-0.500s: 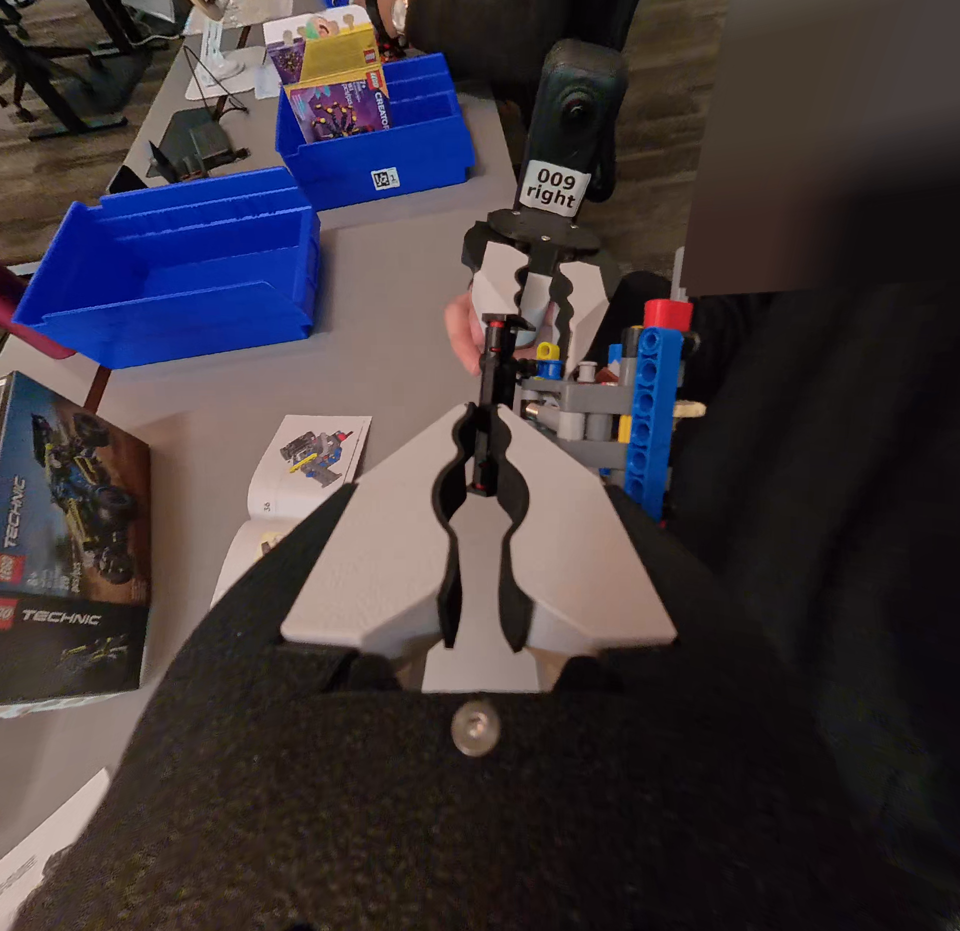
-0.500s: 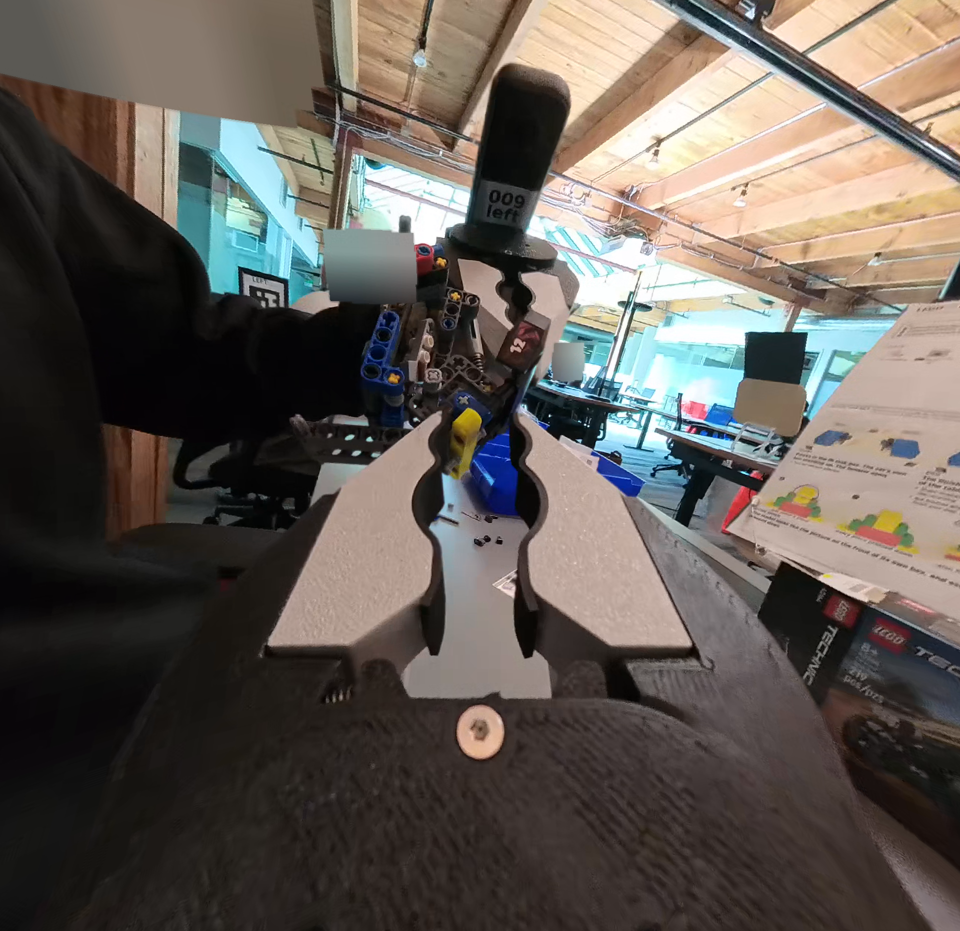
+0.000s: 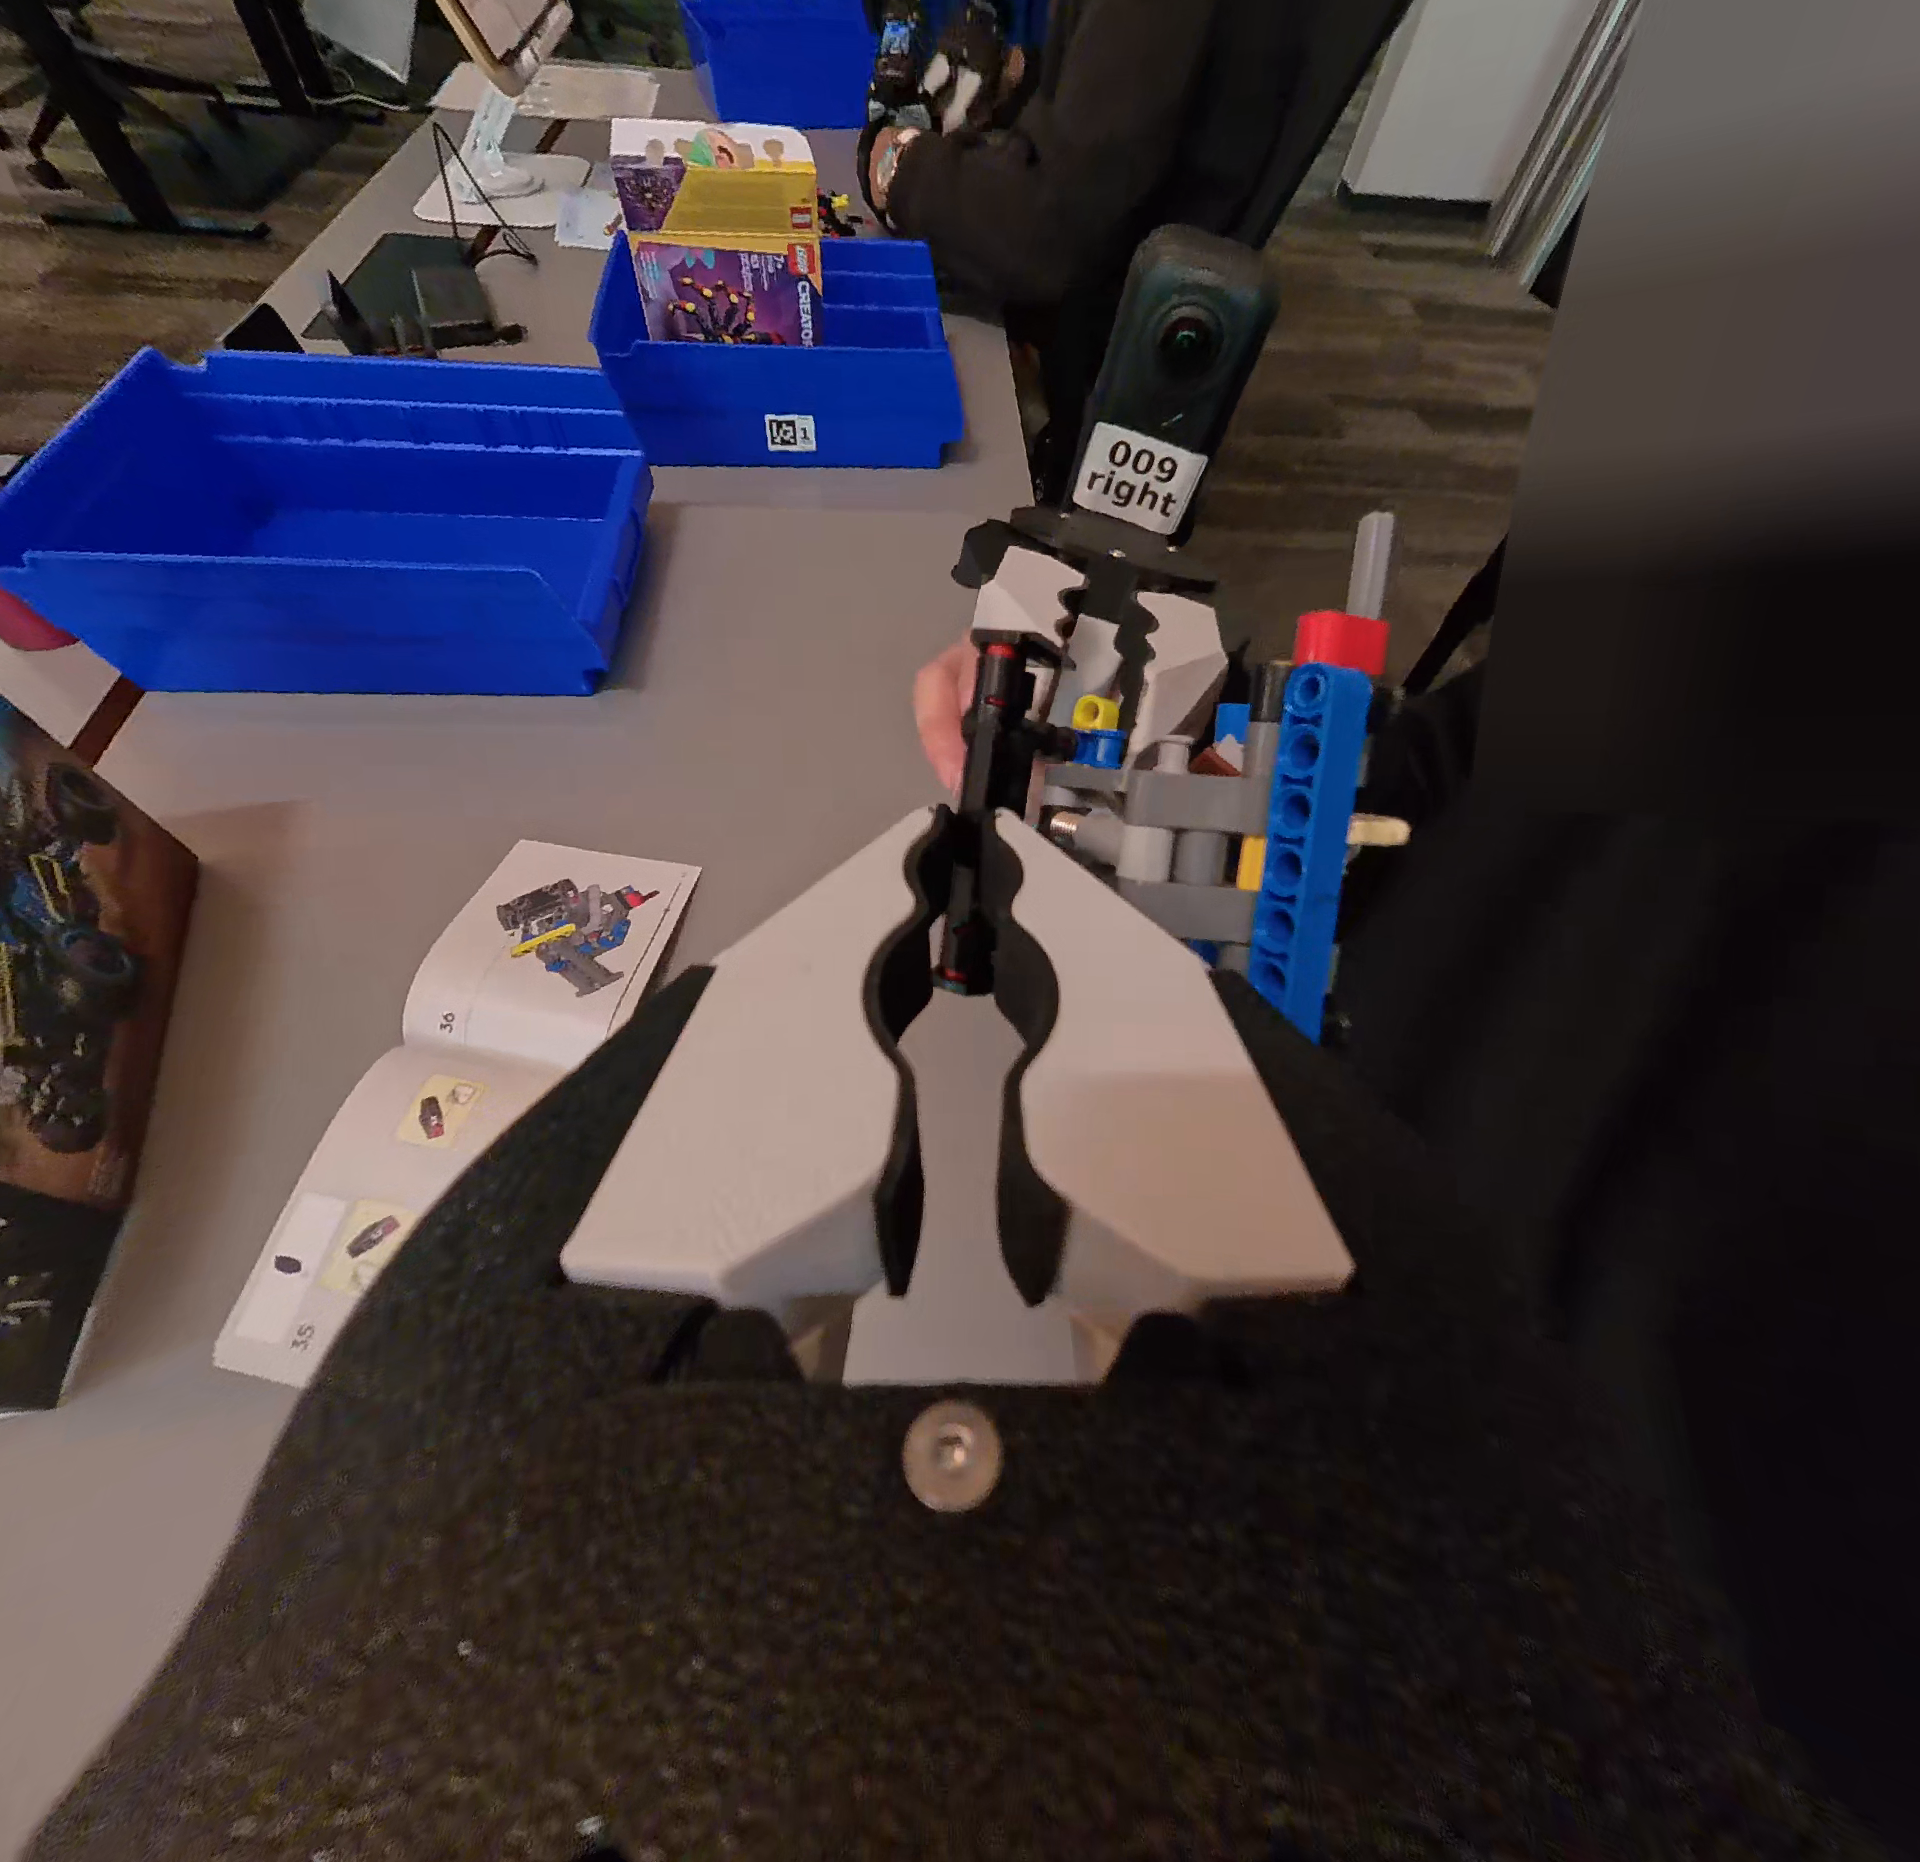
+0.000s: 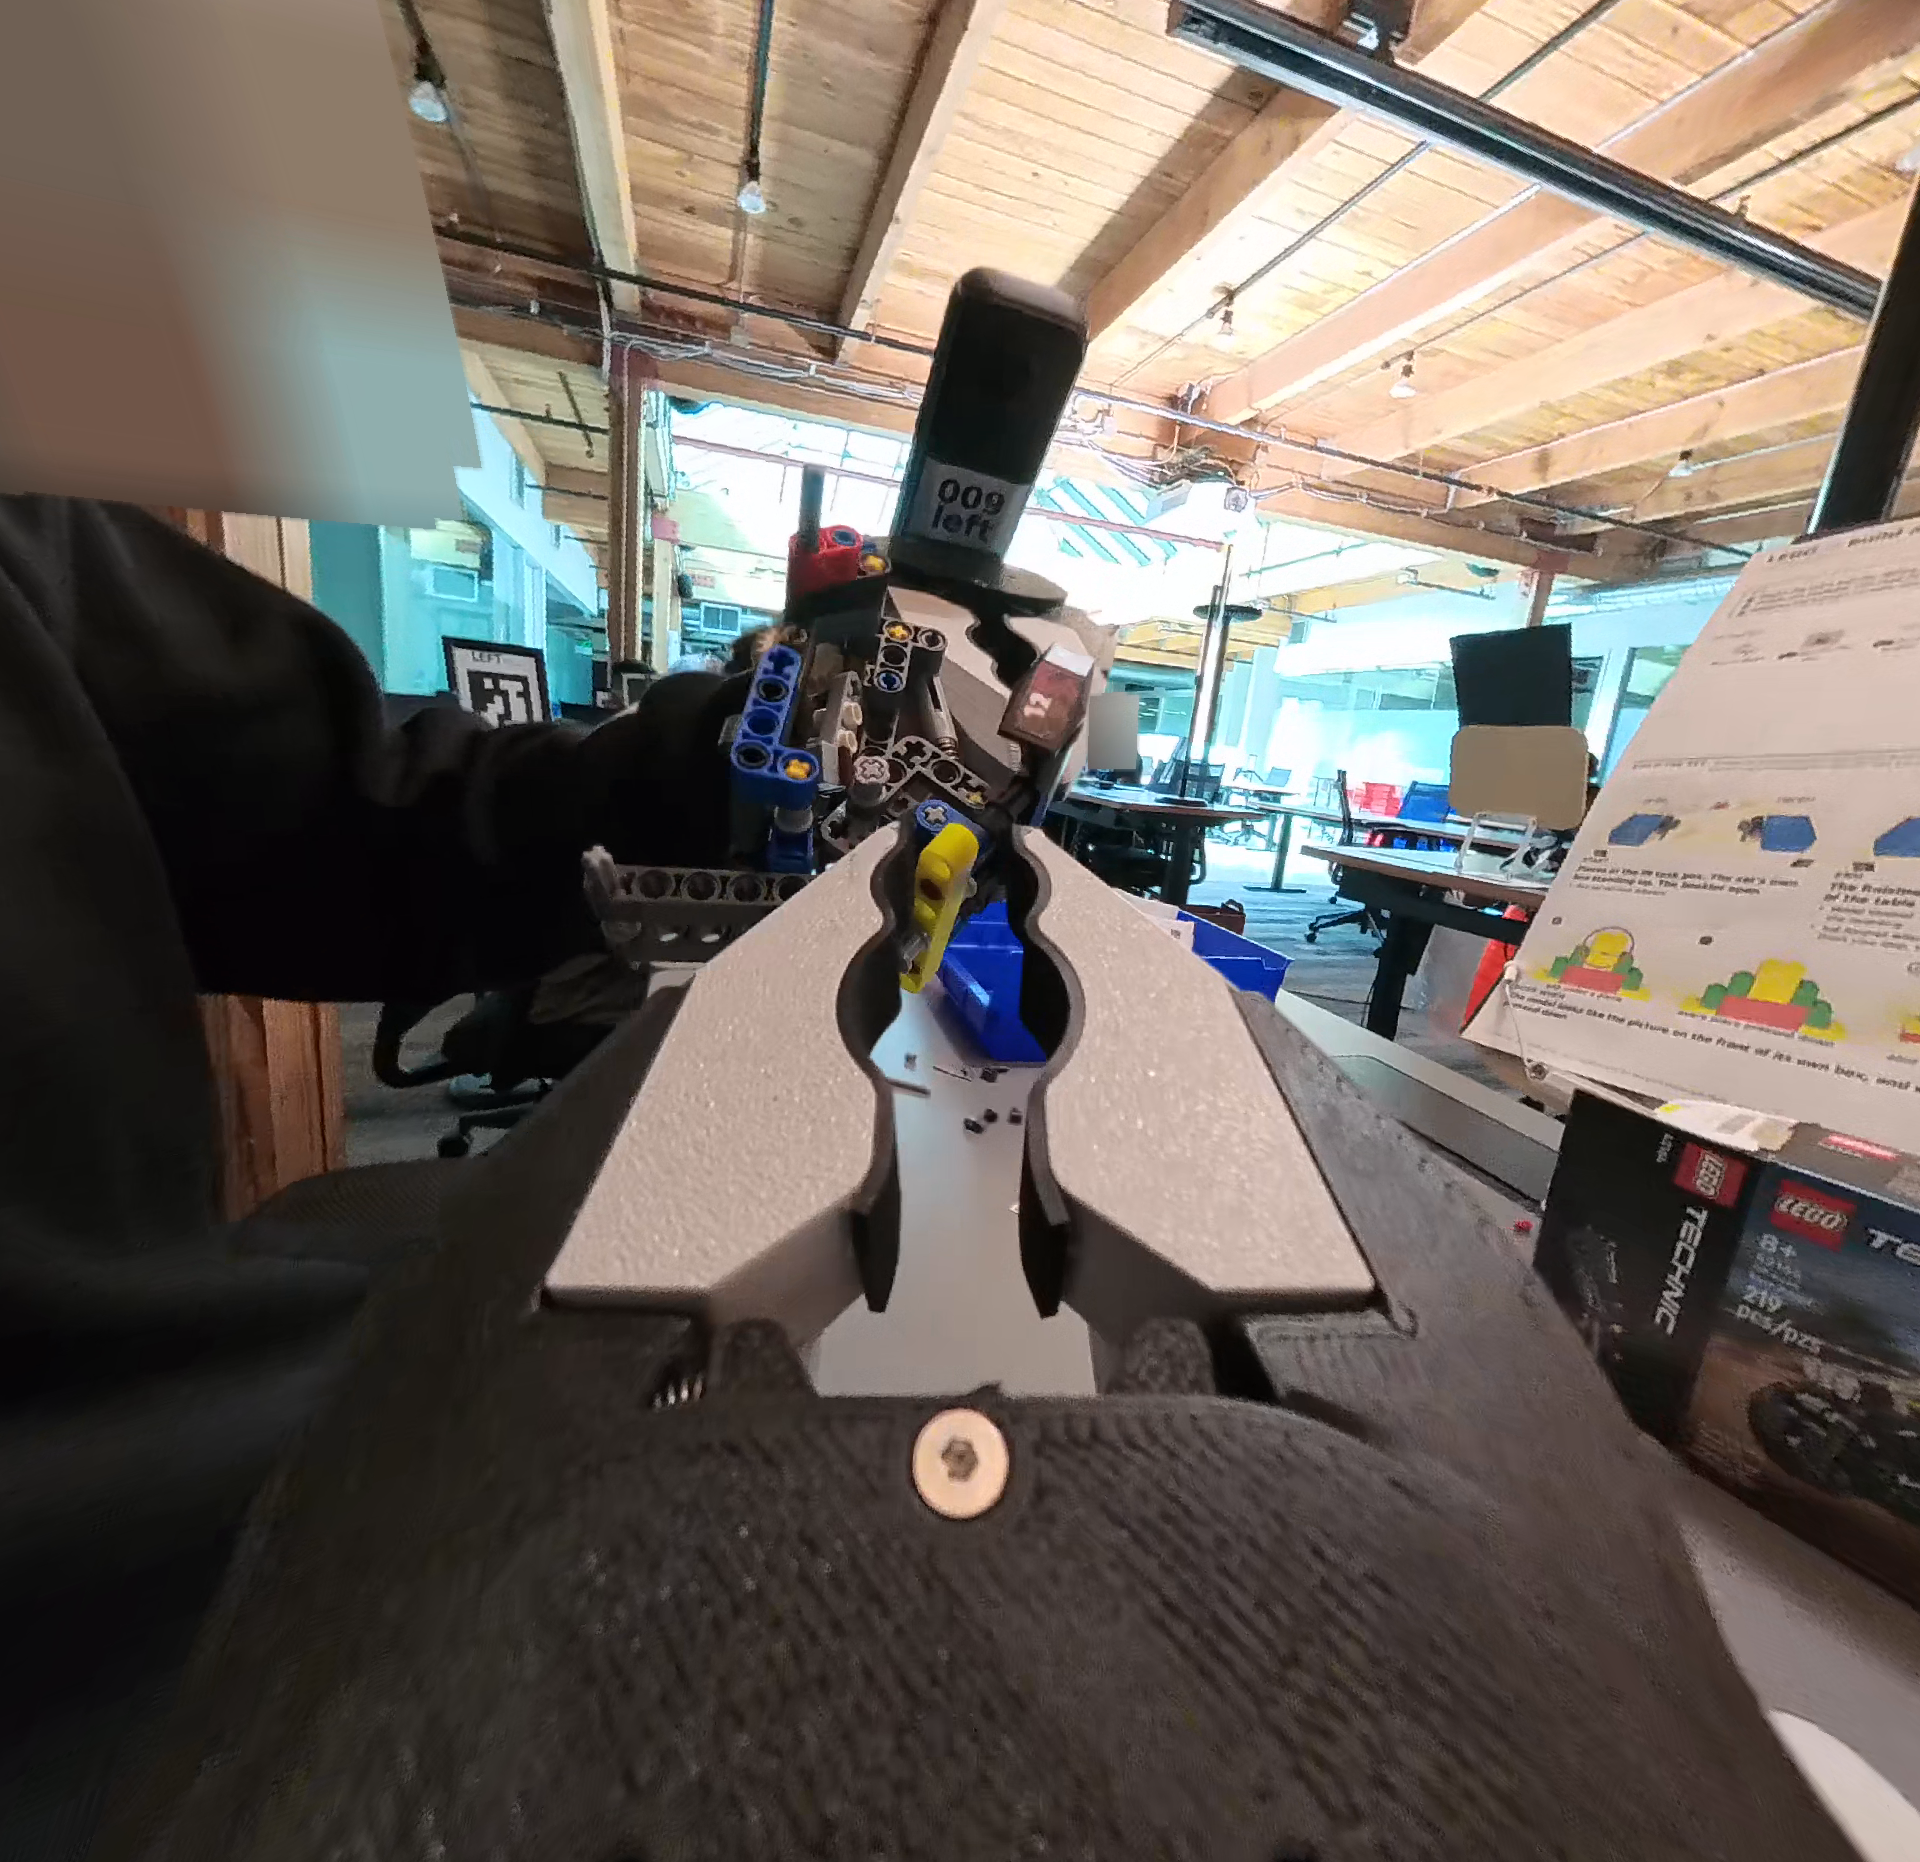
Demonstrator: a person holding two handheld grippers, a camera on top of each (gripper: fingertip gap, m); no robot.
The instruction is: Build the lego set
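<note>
Left gripper (image 3: 961, 856): closed tight on black rod (image 3: 982, 763), so brick model (image 3: 1226, 836) is kept up | right gripper (image 4: 961, 846): nearly closed around yellow piece (image 4: 940, 893), touch unclear.

We find writing on the white label (image 3: 1132, 482) of the camera (image 3: 1184, 347) beyond the left tongs (image 3: 964, 841), brand print on the dark box (image 3: 73, 1033) left of them, and page numbers in the booklet (image 3: 468, 1064).
</note>
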